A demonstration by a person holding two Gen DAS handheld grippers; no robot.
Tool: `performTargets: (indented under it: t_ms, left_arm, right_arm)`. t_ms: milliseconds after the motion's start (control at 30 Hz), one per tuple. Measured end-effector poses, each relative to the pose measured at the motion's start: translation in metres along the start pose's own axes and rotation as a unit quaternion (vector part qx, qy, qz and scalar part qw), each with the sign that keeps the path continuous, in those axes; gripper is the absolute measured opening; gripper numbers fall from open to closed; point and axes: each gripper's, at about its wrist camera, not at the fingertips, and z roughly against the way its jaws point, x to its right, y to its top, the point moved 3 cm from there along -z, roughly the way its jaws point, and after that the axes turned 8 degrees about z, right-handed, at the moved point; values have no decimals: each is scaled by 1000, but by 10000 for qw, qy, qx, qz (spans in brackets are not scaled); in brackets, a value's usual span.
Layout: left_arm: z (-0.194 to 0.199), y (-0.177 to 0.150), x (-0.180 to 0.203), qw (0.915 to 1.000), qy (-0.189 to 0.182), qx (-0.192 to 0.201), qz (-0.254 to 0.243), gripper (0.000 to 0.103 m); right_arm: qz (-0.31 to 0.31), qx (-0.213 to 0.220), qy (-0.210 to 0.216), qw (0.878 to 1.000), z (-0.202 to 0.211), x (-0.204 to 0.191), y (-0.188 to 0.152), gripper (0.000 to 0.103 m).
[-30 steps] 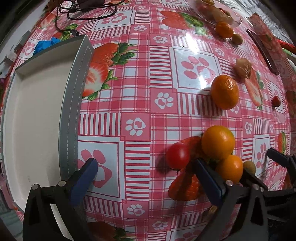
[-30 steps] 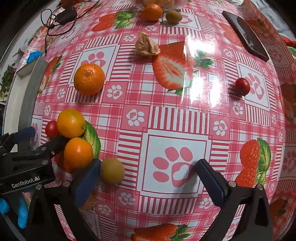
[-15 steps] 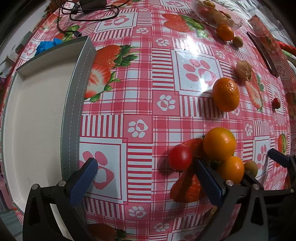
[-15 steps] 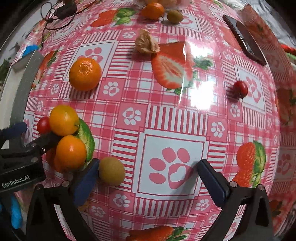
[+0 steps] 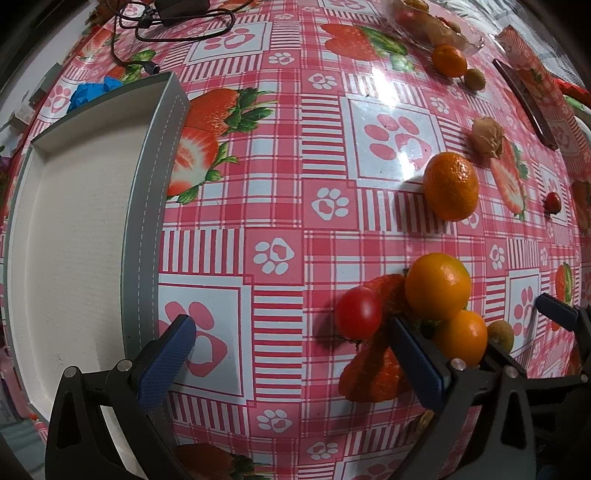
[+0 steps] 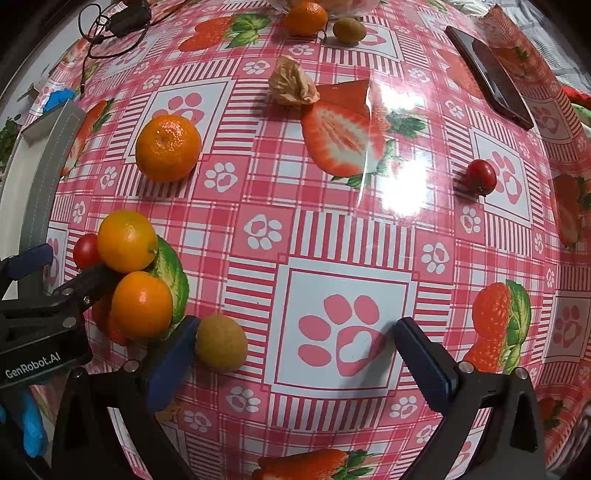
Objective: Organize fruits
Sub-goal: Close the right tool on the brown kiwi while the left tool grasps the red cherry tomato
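1. Hovering low over the table, both grippers empty: left gripper (image 5: 291,354) has fingers spread wide, right gripper (image 6: 295,354) the same, nothing between either pair.
2. Fruit sits loose on the cloth (image 5: 280,155): cherry tomato (image 5: 357,312), two small oranges (image 5: 437,286) (image 5: 461,341) touching in a cluster just beside the left gripper's right finger; brown kiwi-like fruit (image 6: 221,347) touching the right gripper's left finger (image 6: 173,363).
3. Mandarin (image 6: 168,147) lies farther off, apart from the cluster; second tomato (image 6: 480,177) far right; another orange (image 6: 306,17) and small brown fruit (image 6: 349,30) at the far edge by a clear dish.
4. Tray (image 5: 66,229), white inside with grey rim, sits empty on the left; likely the drop spot, so the left gripper is placed between it and the cluster.
5. Judgement: no pick made yet; cluster is closest.
6. Surface: glossy red-check strawberry and paw-print cloth, strong glare. Phone (image 6: 487,74) far right, cable (image 5: 173,22) far left, blue glove (image 6: 31,428) near left. Room beyond is dark.
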Motion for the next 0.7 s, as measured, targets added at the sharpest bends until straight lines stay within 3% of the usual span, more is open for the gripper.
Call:
performTargets:
  t_ms: [33, 67, 133, 233, 300, 467, 567, 700]
  left_arm:
    - [1, 0, 2, 10000, 10, -4, -42, 102]
    - [2, 0, 4, 10000, 0, 20, -89, 99]
    - [5, -1, 8, 9998, -21, 47, -168, 94]
    - [9, -1, 15, 9997, -14, 59, -234, 88]
    - [13, -1, 19, 9994, -16, 107, -318, 78]
    - [20, -3, 35, 9983, -113, 121, -563, 57]
    - [26, -5, 40, 9977, -198, 137, -634, 23]
    - [29, -5, 41, 9981, -410, 5, -455, 23]
  right_arm:
    - [42, 19, 16, 10000, -5, 0, 9, 103]
    - [113, 60, 55, 9999, 16, 13, -13, 103]
    - [236, 174, 53, 9996, 19, 14, -3, 93]
    - [473, 341, 76, 9983, 25, 3, -4, 76]
    - [617, 444, 129, 9970, 31, -3, -3, 57]
    - [621, 464, 465, 9959, 37, -8, 3, 26]
    - [379, 423, 754, 9955, 39, -2, 2, 26]
    - [-38, 416, 1145, 9925, 39, 8, -4, 26]
